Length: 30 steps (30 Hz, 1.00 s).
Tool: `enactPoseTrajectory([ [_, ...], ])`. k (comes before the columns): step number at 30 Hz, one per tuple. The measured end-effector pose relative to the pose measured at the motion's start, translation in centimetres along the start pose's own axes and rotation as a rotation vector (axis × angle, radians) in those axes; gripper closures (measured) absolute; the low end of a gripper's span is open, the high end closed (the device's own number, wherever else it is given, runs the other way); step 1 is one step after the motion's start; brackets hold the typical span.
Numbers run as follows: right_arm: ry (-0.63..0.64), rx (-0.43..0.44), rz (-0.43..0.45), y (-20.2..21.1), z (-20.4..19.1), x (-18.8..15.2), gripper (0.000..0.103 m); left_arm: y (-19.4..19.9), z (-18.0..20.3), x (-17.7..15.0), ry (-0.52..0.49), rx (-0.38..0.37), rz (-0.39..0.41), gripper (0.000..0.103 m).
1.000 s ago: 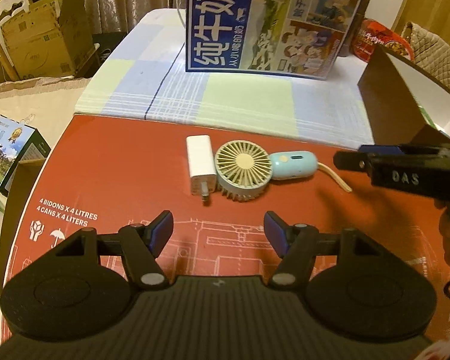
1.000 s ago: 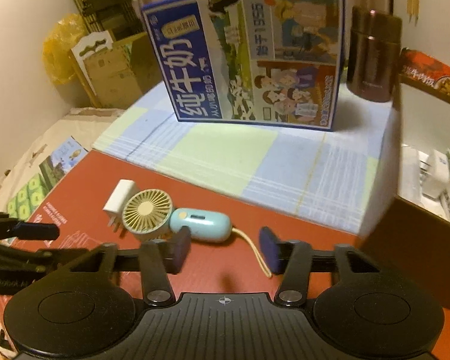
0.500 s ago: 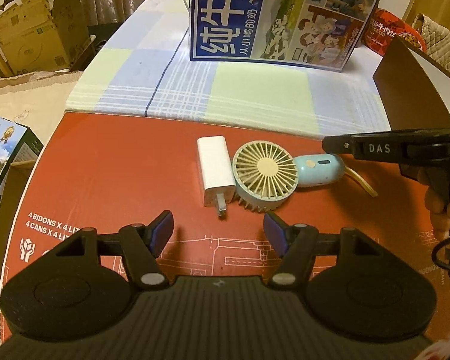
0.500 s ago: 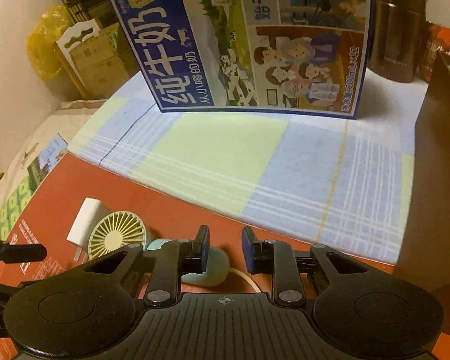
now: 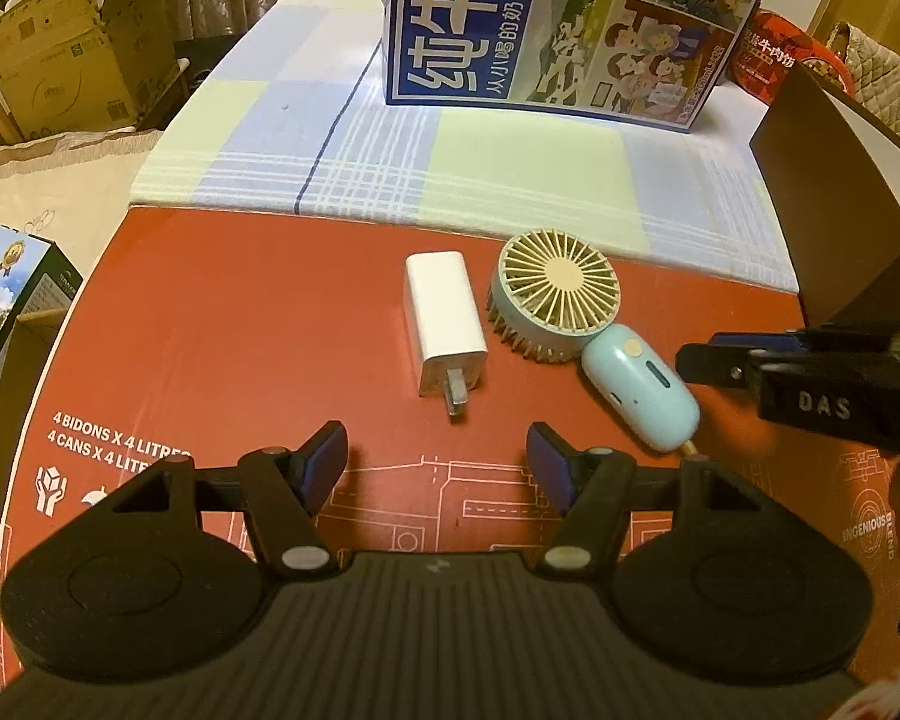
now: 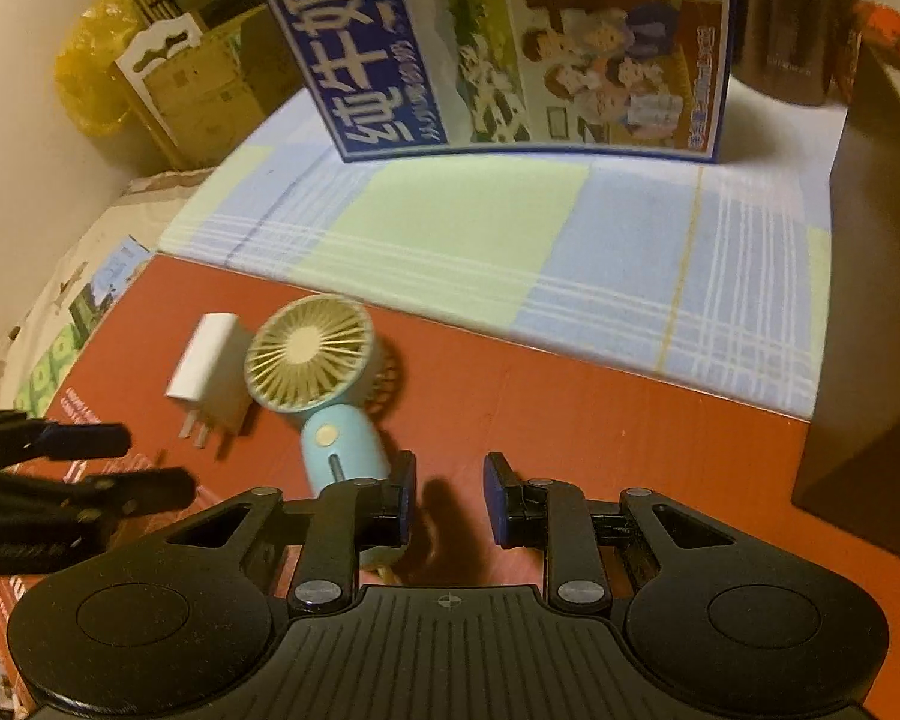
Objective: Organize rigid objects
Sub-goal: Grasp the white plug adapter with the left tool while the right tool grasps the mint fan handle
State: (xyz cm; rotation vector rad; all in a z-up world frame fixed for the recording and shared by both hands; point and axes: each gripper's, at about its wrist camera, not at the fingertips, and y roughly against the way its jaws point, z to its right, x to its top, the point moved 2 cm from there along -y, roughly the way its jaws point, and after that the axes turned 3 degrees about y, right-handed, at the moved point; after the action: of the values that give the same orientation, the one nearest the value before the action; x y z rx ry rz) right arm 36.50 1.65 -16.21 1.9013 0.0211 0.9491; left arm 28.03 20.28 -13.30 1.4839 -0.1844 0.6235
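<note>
From the left wrist, the spread left gripper (image 5: 437, 461) has the charger (image 5: 445, 324) just ahead, plug toward it, fan (image 5: 594, 336) ahead-right; from the right wrist, the right gripper (image 6: 450, 498), pressed together and empty, has the fan's handle touching its left finger (image 6: 403, 495), long axis pointing away.
</note>
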Motion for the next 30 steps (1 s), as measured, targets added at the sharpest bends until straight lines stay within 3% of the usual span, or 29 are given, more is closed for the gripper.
enactPoseTrajectory([
  [5,0.046,0.02,0.045,1.0,-2.1,0.1,0.08,0.1,0.0,0.2,-0.008,-0.003,0.009,0.04],
  [13,0.133,0.025,-0.008,-1.6,-4.2,0.2,0.072,0.1,-0.2,0.3,-0.013,-0.001,0.019,0.04],
  [21,0.157,-0.016,0.015,-2.6,-3.8,0.3,0.072,-0.7,0.4,1.5,-0.037,-0.009,0.044,0.04],
  [30,0.087,-0.084,0.032,-1.9,-1.4,0.1,0.072,-2.7,1.2,3.6,-0.059,0.014,0.046,0.046],
])
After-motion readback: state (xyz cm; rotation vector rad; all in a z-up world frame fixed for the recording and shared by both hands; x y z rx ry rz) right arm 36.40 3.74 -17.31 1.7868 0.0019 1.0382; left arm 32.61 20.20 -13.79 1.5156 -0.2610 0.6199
